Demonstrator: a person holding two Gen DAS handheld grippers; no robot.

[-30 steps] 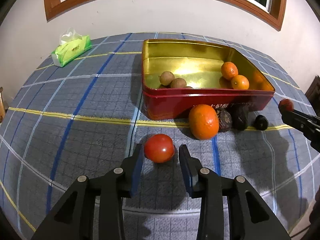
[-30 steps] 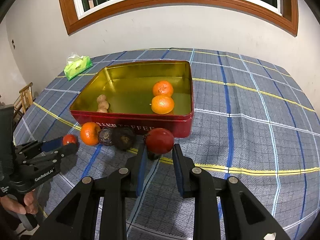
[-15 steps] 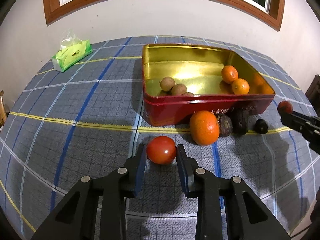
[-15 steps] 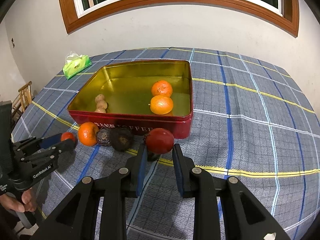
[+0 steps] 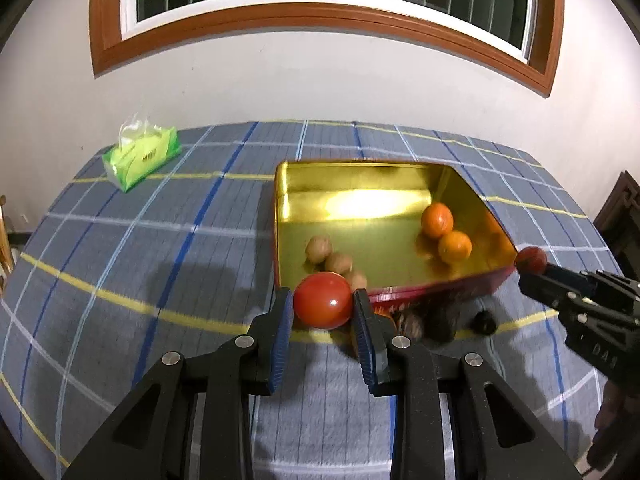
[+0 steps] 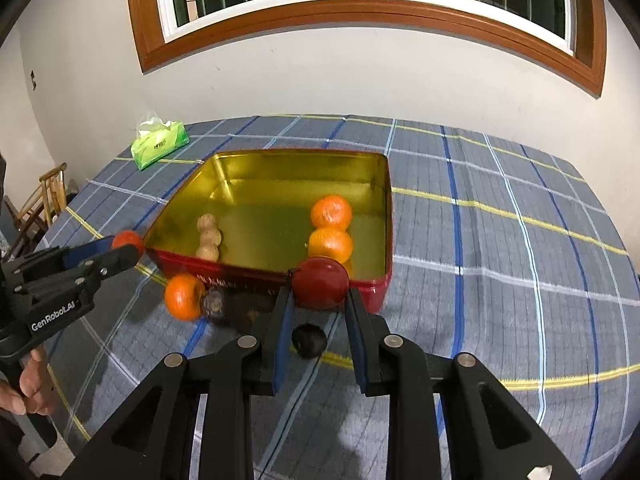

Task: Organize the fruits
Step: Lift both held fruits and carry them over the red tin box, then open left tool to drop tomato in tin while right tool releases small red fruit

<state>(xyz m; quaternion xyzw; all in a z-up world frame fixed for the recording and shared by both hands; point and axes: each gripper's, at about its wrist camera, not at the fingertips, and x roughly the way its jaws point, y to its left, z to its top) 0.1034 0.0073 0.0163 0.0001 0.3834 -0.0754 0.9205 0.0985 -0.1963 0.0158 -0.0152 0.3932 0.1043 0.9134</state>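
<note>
The red tin (image 6: 382,292) already holds two oranges (image 6: 331,211) and three small brown fruits (image 6: 209,236). Both claws are clamped on cargo above the tin's near wall — the left gripper (image 5: 323,307) on a tomato (image 5: 323,300), the right gripper (image 6: 319,290) on a dark red fruit (image 6: 319,283). An orange (image 6: 183,296) and dark fruits (image 6: 308,340) remain on the cloth before the tin — roughly halfway, I judge.

At lower centre the left gripper (image 5: 323,310) clamps a red tomato (image 5: 323,301) between its blue-padded jaws. Behind it, right of centre, a red tin with a gold interior (image 5: 360,184) holds three brown fruits (image 5: 336,262) and two oranges (image 5: 446,232). At the right edge the right gripper (image 5: 530,266) grips a small red fruit (image 5: 530,259). A green tissue pack (image 5: 140,156) lies at upper left on the plaid-covered bench (image 5: 120,260).
</note>
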